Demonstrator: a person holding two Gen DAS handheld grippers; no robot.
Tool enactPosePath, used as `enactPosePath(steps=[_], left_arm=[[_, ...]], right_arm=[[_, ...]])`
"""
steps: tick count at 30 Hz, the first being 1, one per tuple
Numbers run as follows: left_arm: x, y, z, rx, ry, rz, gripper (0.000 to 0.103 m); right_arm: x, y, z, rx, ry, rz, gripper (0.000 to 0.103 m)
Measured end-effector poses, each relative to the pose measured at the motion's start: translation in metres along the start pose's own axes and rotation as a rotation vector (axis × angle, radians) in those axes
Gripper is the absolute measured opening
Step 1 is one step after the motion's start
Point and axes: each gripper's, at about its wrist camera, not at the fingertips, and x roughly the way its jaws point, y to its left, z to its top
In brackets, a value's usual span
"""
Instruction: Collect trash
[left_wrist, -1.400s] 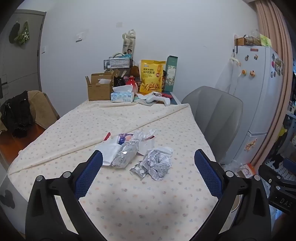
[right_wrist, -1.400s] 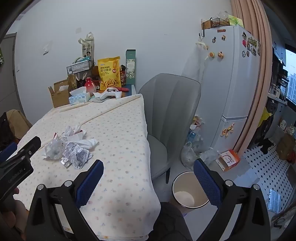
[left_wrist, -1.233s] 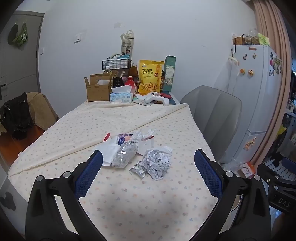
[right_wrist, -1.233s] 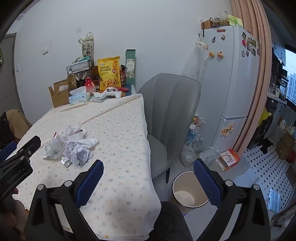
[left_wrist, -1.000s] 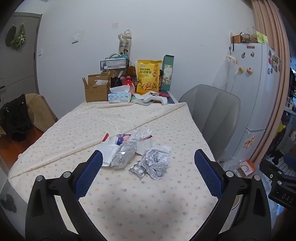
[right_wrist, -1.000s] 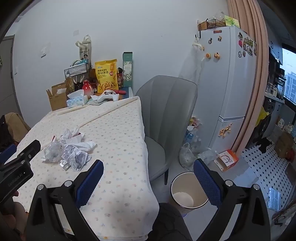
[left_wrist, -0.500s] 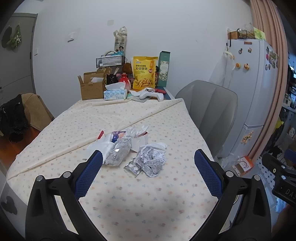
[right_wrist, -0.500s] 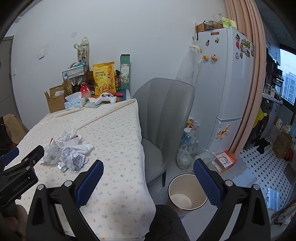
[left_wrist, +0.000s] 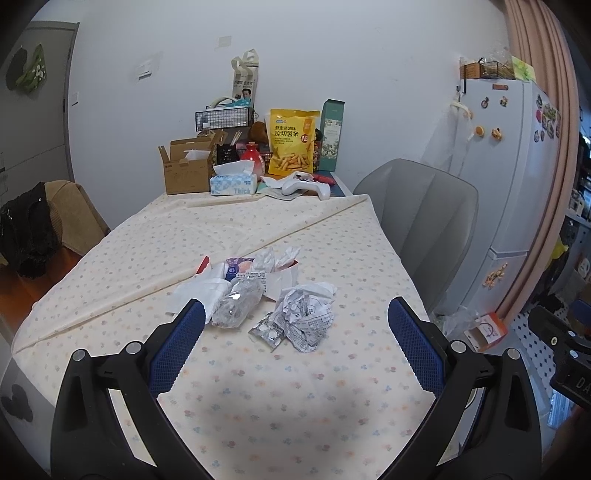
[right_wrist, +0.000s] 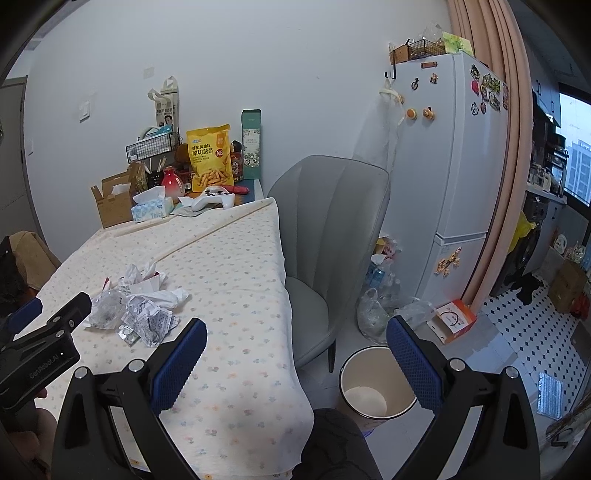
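Observation:
A pile of trash lies mid-table on the flowered cloth: a crumpled printed paper (left_wrist: 305, 314), a blister pack (left_wrist: 269, 332), a crushed clear plastic bottle (left_wrist: 238, 302), white tissue (left_wrist: 197, 291) and a torn white carton (left_wrist: 279, 277). The pile also shows in the right wrist view (right_wrist: 140, 306). My left gripper (left_wrist: 295, 332) is open and empty, just short of the pile. My right gripper (right_wrist: 295, 347) is open and empty, over the table's right edge. A round bin (right_wrist: 376, 387) stands on the floor below it.
A grey chair (right_wrist: 332, 229) stands at the table's right side, a white fridge (right_wrist: 454, 166) beyond it. At the table's far end are a cardboard box (left_wrist: 186, 170), tissue box (left_wrist: 233, 182), yellow snack bag (left_wrist: 291, 142) and game controller (left_wrist: 306, 186). Bags and a small orange box (right_wrist: 452, 319) lie on the floor.
Both grippers have drifted slightly; the views have shifted a little and the pile sits marginally lower in the frames. Both stay open and empty. Nothing on the table has moved.

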Motion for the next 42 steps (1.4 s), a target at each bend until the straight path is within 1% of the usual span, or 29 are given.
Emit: enactPosePath(steps=[3,23,42], left_arm=[[0.0005,-0.0006,-0.0008,-0.001,0.000,0.005,0.098],[-0.0017,-0.0005,-0.0003,-0.003,-0.001,-0.003,0.098],[-0.0030,-0.0078,0.0011,0.019,-0.006,-0.019,0.098]], right_arm=[[-0.0025,0.0001,-0.0010,-0.009,-0.020,-0.009,0.096],[0.0030,-0.0029,-0.0035,-0.001,-0.006,-0.013,0.095],[0.0009,-0.0084,-0.0022,0.017,-0.007,-0.022,0.096]])
